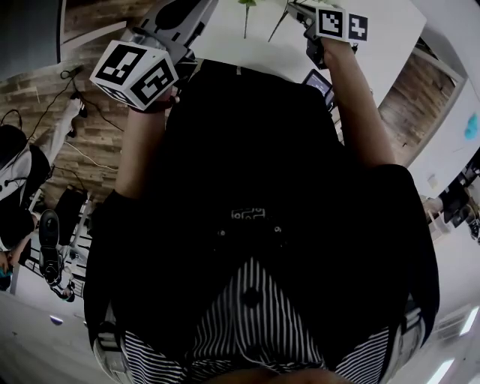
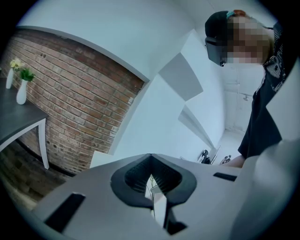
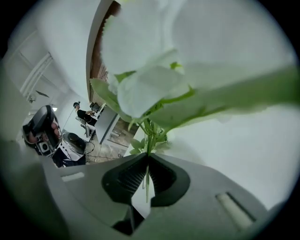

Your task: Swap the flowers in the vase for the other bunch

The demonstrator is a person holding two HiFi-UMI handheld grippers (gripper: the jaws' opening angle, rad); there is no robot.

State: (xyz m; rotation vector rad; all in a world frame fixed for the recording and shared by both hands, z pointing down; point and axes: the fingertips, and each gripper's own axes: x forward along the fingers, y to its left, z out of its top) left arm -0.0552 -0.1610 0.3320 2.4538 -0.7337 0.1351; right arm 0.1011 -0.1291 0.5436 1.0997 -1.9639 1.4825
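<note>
My right gripper (image 3: 148,158) is shut on a thin green flower stem (image 3: 147,180) that runs up between its pads. That stem's white bloom (image 3: 154,89) and leaves fill most of the right gripper view. In the head view the right gripper (image 1: 298,9) reaches over the white table (image 1: 375,30), and two green stems (image 1: 276,28) show there at the top edge. My left gripper (image 2: 151,158) has its jaws closed tip to tip. A thin line shows in the gap behind them, and I cannot tell what it is. It is at the upper left in the head view (image 1: 196,9).
Two white vases (image 2: 21,91) with small flowers stand on a dark table (image 2: 28,119) by a brick wall, far left in the left gripper view. A person in black (image 2: 267,103) is at its right. A dark screen (image 1: 319,82) lies near the table edge.
</note>
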